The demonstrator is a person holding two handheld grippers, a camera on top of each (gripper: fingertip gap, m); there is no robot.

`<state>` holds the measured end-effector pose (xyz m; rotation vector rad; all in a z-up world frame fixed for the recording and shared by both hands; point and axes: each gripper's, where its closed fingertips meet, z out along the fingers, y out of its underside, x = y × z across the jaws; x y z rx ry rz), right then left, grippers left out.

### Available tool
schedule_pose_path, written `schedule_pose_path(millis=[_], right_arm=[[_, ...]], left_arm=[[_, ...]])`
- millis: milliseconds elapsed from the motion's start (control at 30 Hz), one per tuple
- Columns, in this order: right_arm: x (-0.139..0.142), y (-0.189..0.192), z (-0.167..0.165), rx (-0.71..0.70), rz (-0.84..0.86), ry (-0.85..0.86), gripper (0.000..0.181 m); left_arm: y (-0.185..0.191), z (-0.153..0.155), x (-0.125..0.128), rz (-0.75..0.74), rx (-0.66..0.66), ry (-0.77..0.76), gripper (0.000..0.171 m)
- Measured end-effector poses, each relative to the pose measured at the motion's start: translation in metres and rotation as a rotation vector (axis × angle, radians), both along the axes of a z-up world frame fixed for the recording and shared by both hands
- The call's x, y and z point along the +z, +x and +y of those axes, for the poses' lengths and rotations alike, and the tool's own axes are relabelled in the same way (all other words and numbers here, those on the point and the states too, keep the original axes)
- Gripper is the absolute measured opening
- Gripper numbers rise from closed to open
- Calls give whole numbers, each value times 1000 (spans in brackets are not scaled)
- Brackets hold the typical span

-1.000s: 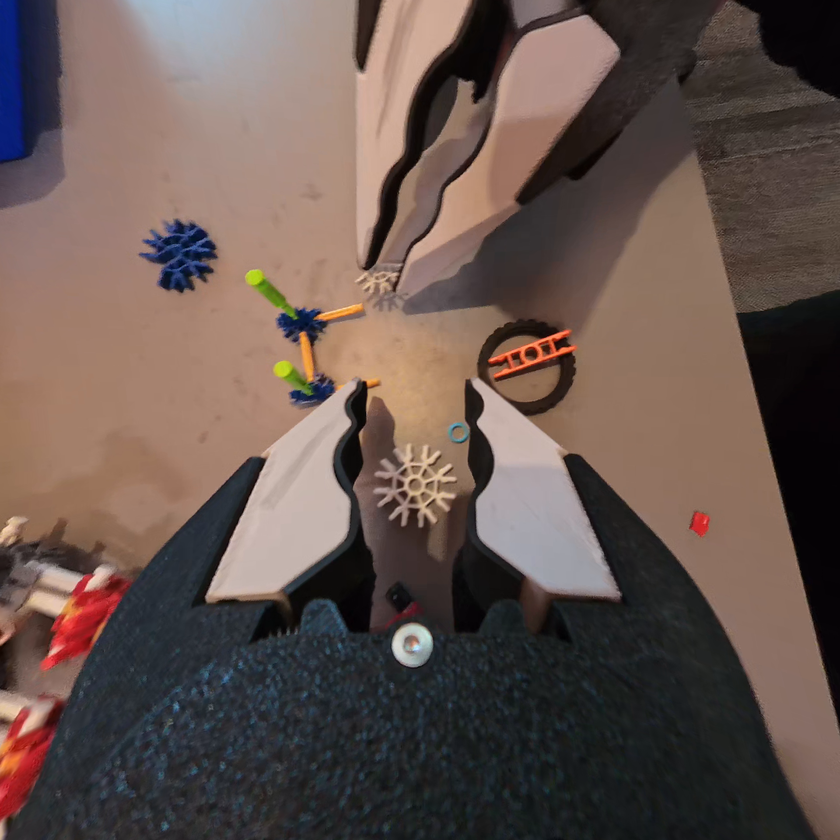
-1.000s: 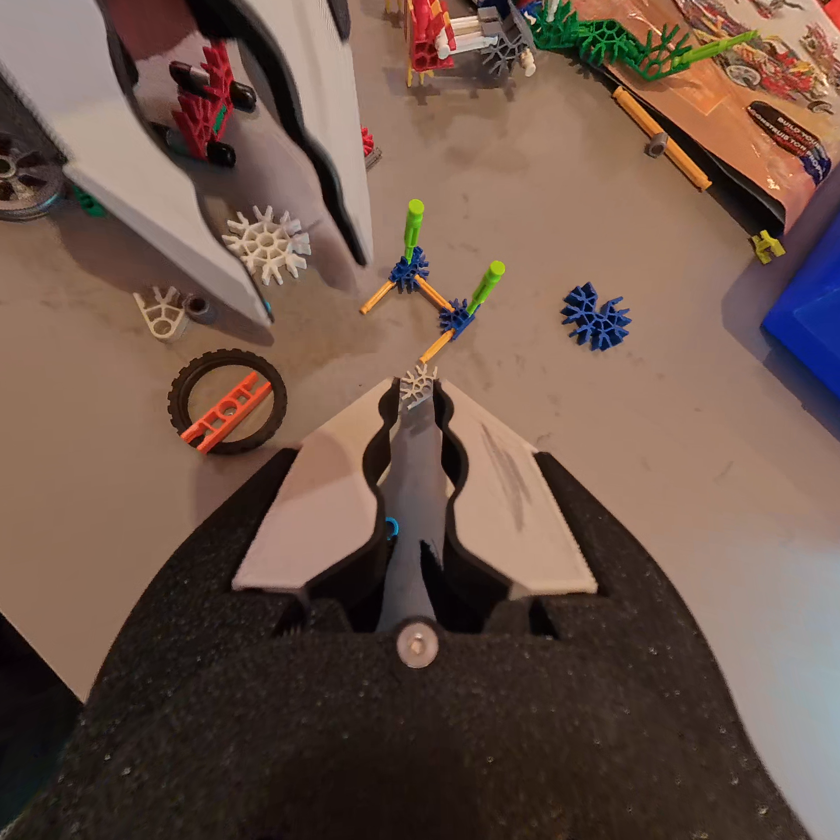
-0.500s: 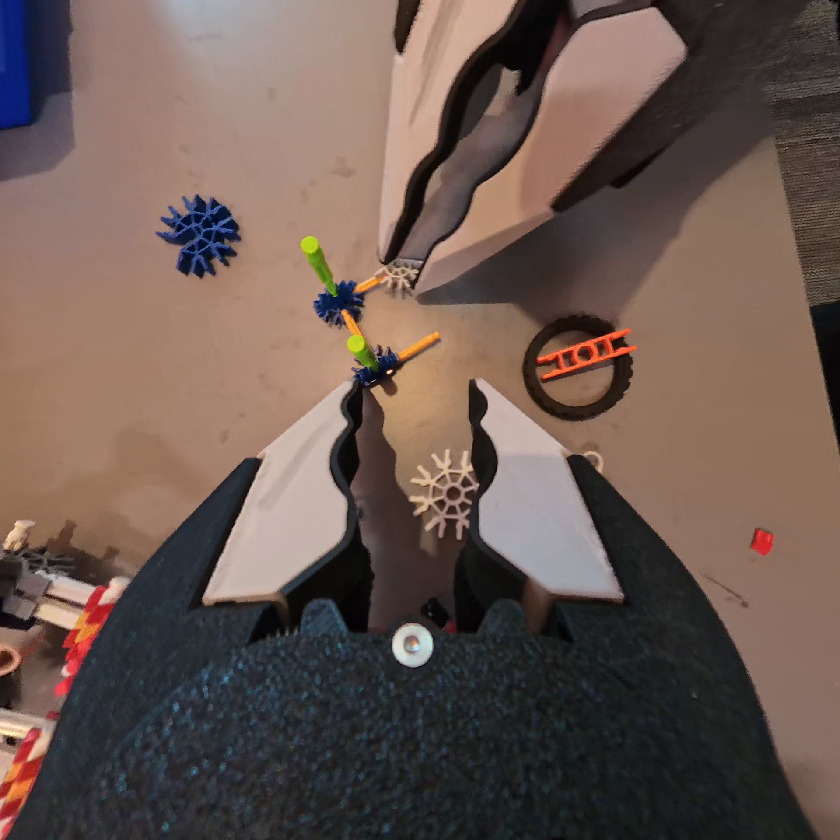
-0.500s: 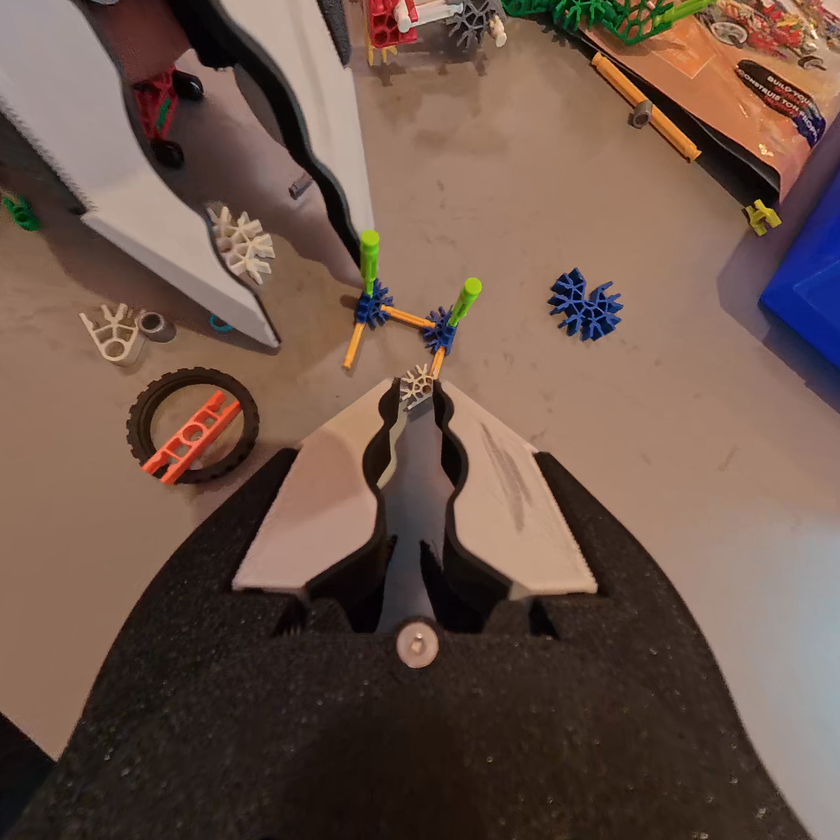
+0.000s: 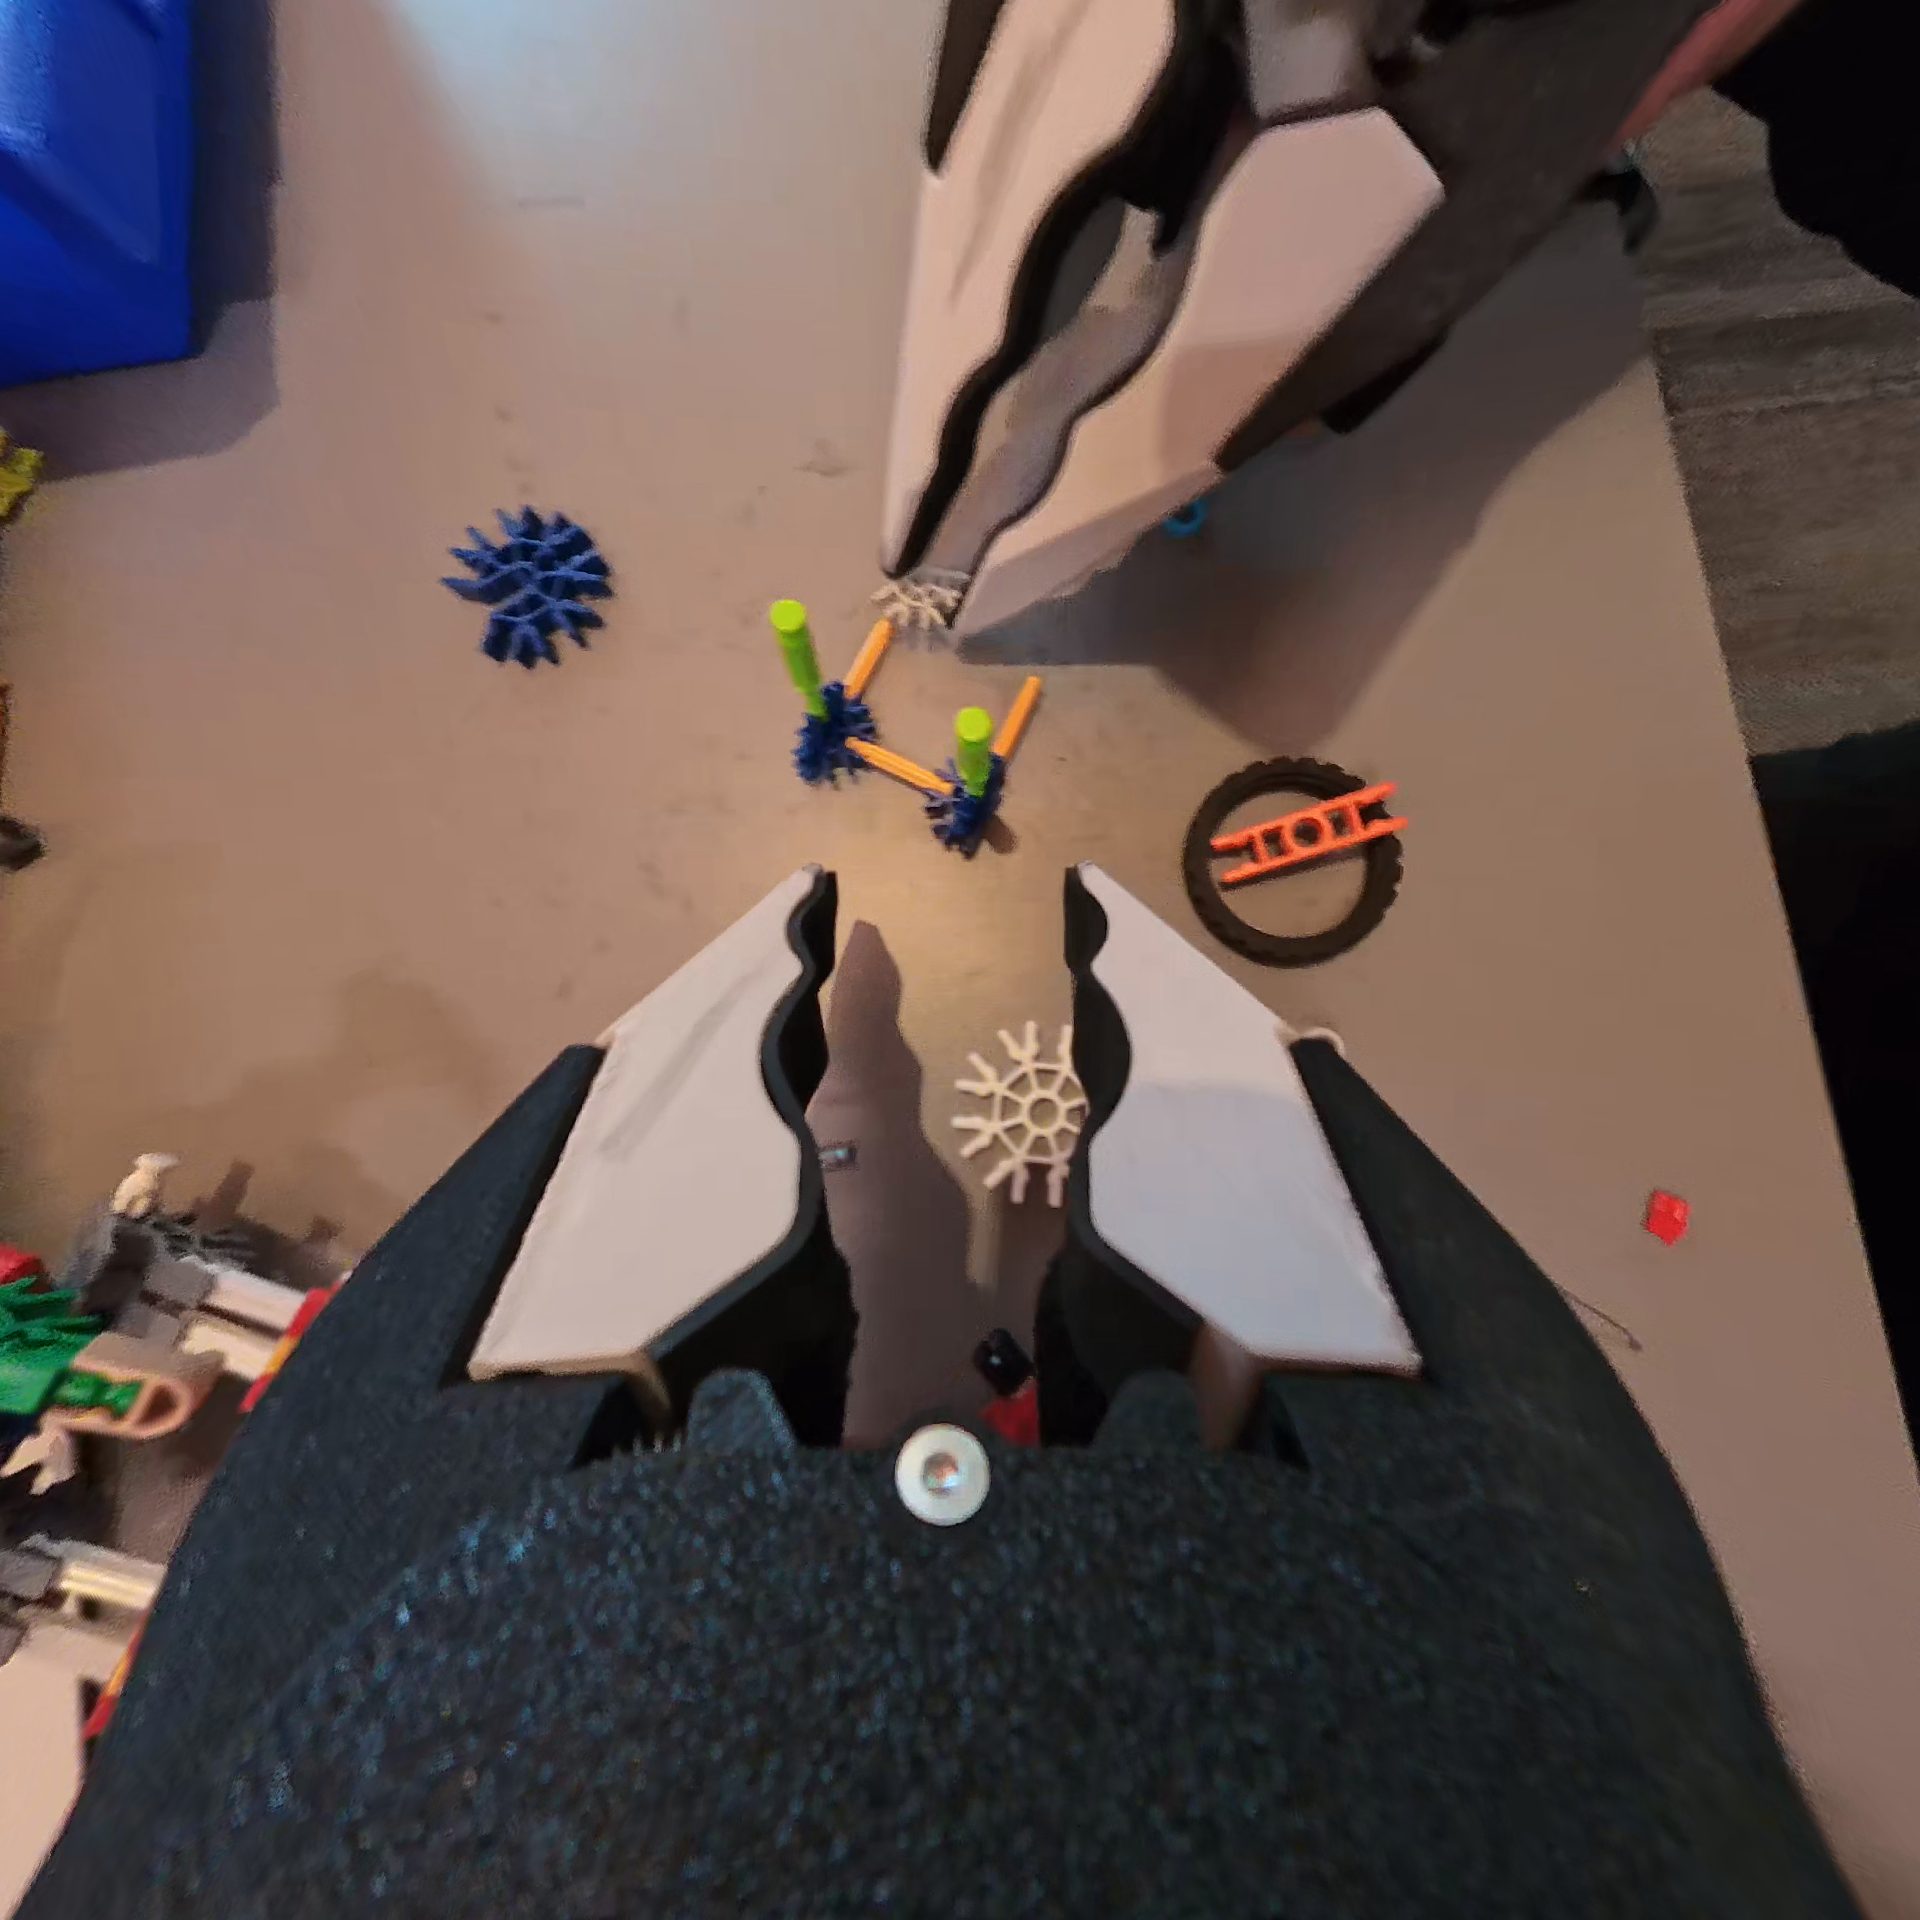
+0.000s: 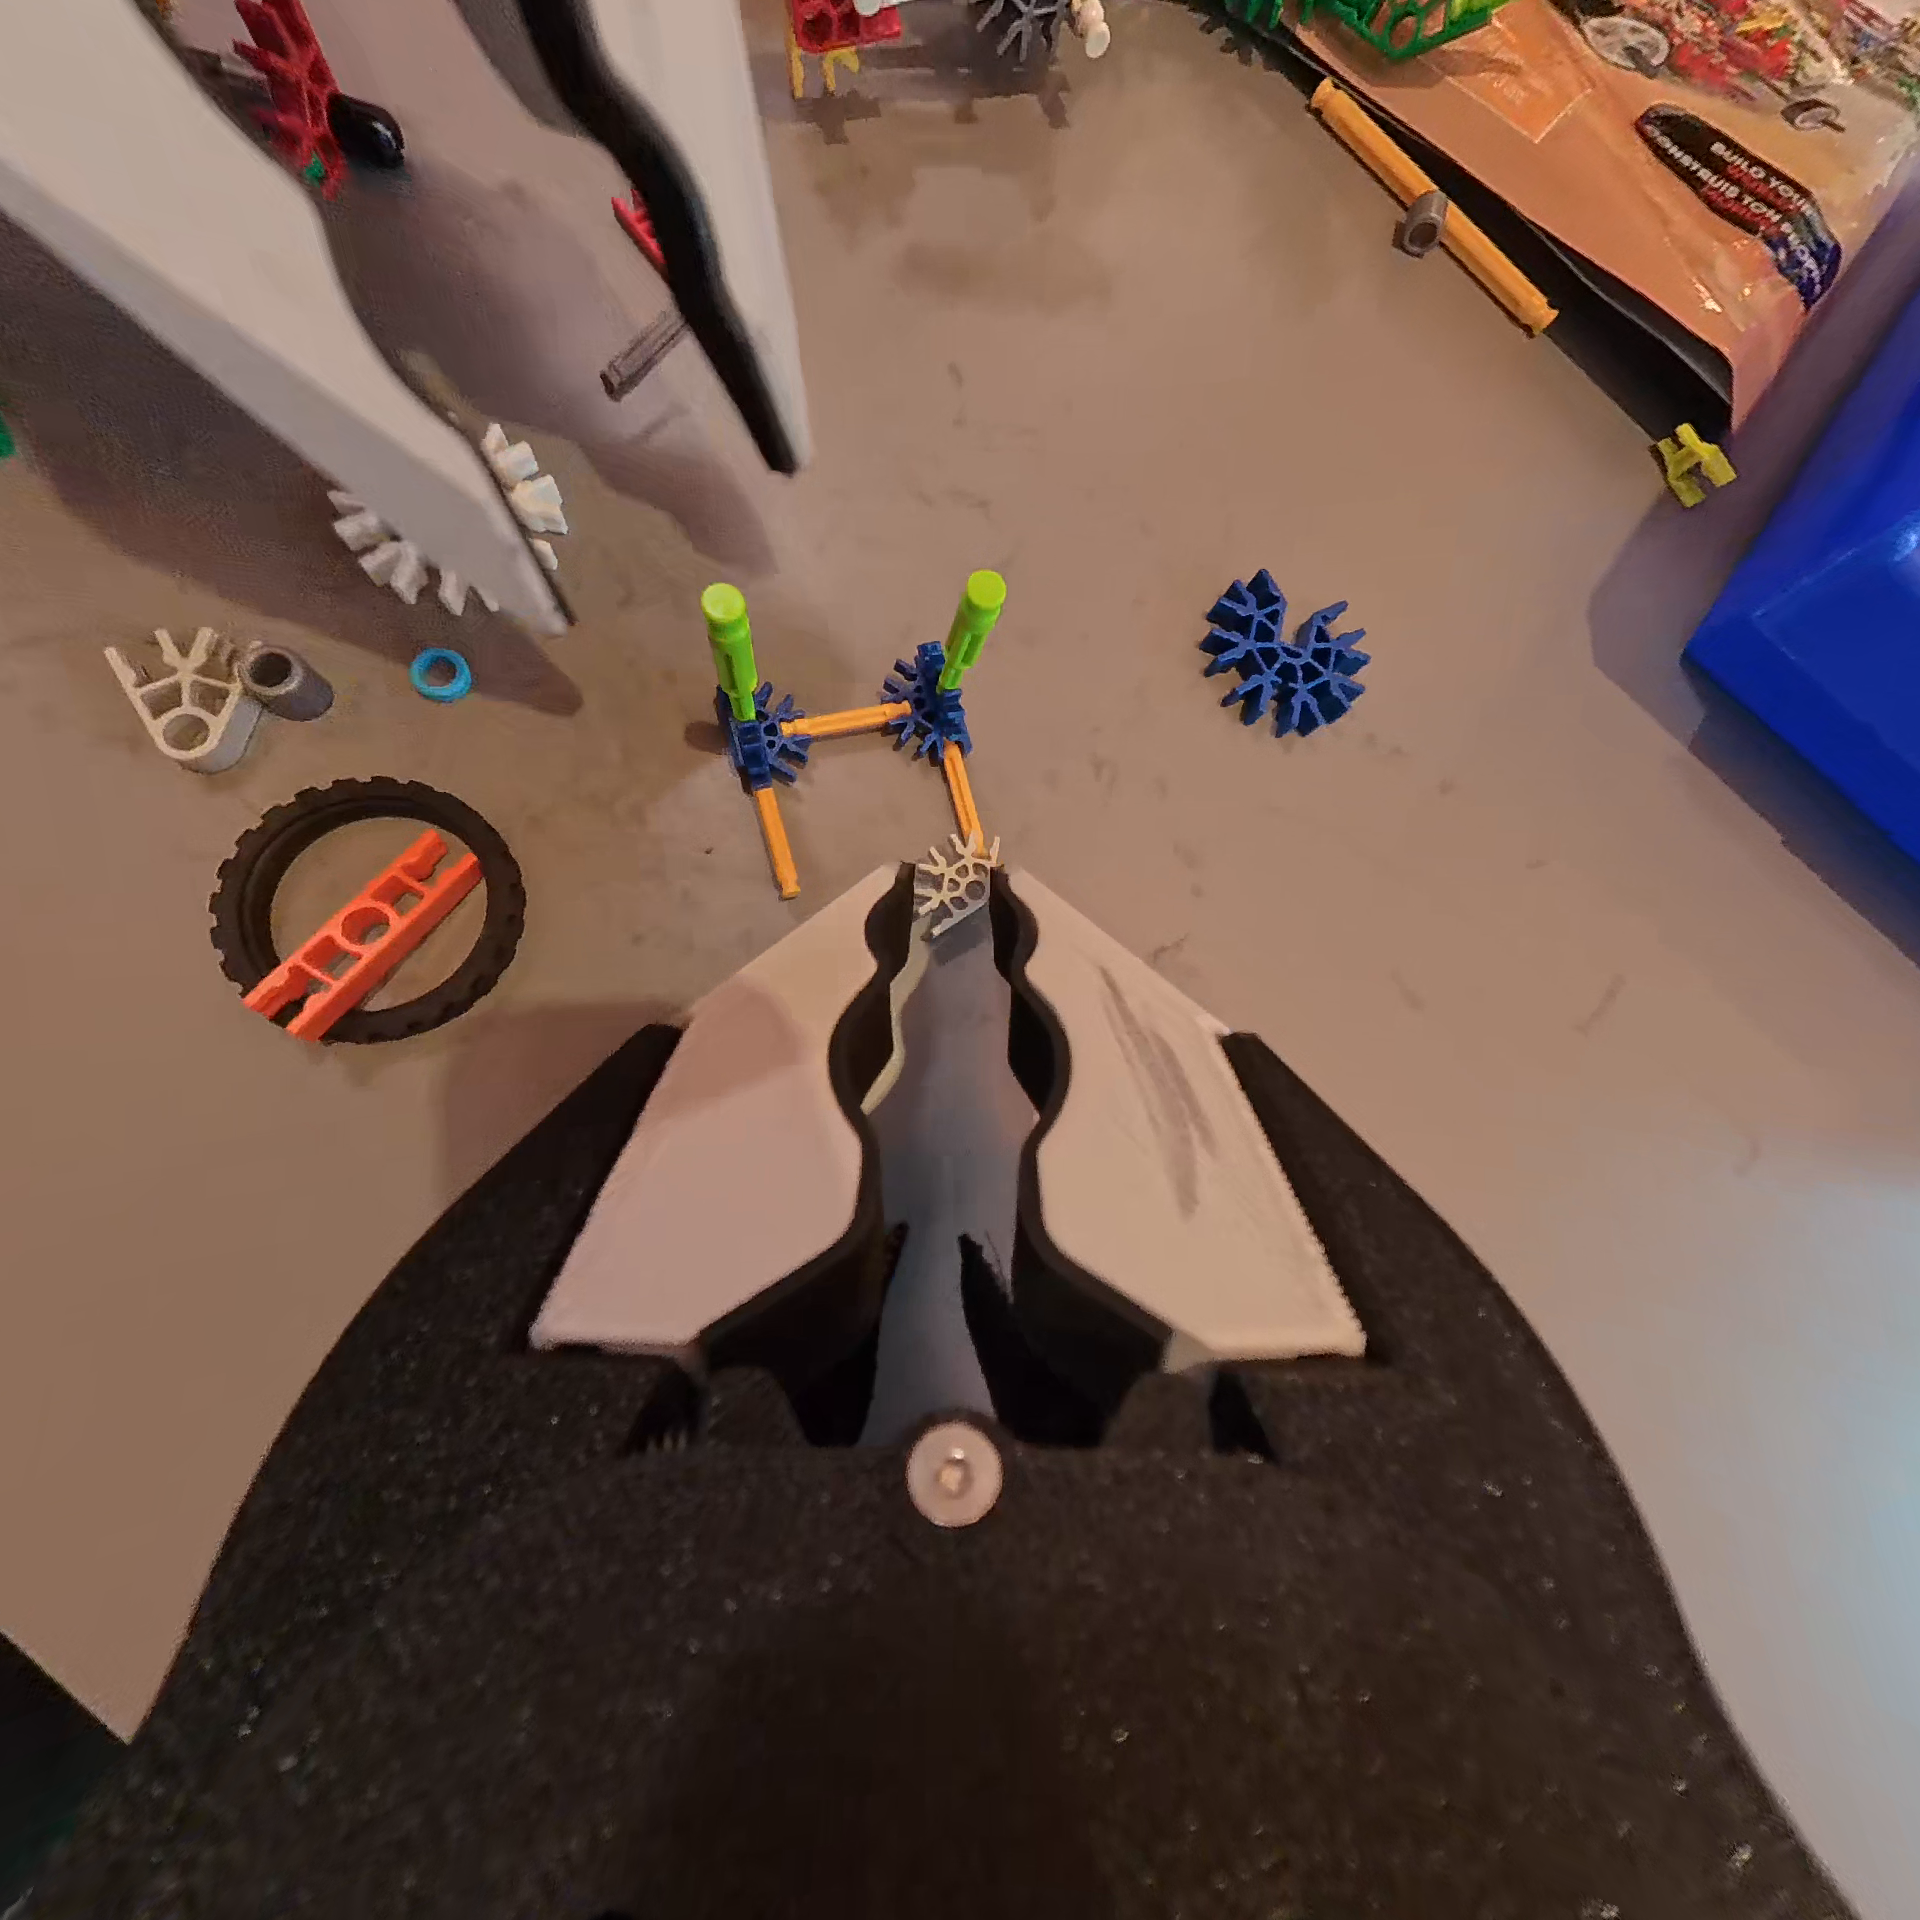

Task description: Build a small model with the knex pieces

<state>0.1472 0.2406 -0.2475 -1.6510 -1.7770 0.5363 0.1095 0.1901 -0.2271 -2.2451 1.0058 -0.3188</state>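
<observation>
My right gripper [image 6: 956,883] is shut on a small white snowflake connector [image 6: 958,883], whose edge touches the free end of an orange rod on a small assembly [image 6: 847,717]: two blue connectors joined by orange rods, each with an upright green rod. In the left wrist view the right gripper [image 5: 923,594] shows at the far side of the assembly [image 5: 899,753], with the white connector [image 5: 916,603] at its tips. My left gripper [image 5: 948,894] is open and empty, just short of the assembly. A larger white snowflake connector [image 5: 1023,1112] lies on the table between its fingers, partly under the right one.
A black tyre [image 6: 366,909] with an orange piece [image 6: 364,935] across it lies left of the assembly. A loose blue connector [image 6: 1286,657] lies right, a blue box [image 6: 1829,675] beyond. A small blue ring [image 6: 441,673] and grey-white parts [image 6: 208,694] lie at left. Piled parts and a booklet [image 6: 1621,135] sit at the back. Spacing between my two grippers at the tips: around 7 cm.
The assembly has turned on the table as the right gripper pressed the white connector against its orange rod end. The left gripper stayed open and drew back a little from the assembly.
</observation>
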Motion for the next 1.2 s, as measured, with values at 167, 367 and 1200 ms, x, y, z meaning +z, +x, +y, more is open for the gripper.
schedule_pose_path(millis=[167, 367, 1200], right_arm=[[-2, -1, 4, 13, -3, -22, 14], [-1, -1, 3, 14, 3, -24, 14], [-3, -3, 12, -60, -2, -24, 14]], left_arm=[[-10, 20, -4, 42, 61, 36, 38], [-8, 29, -10, 53, 62, 40, 31], [6, 40, -23, 88, 5, 49, 16]])
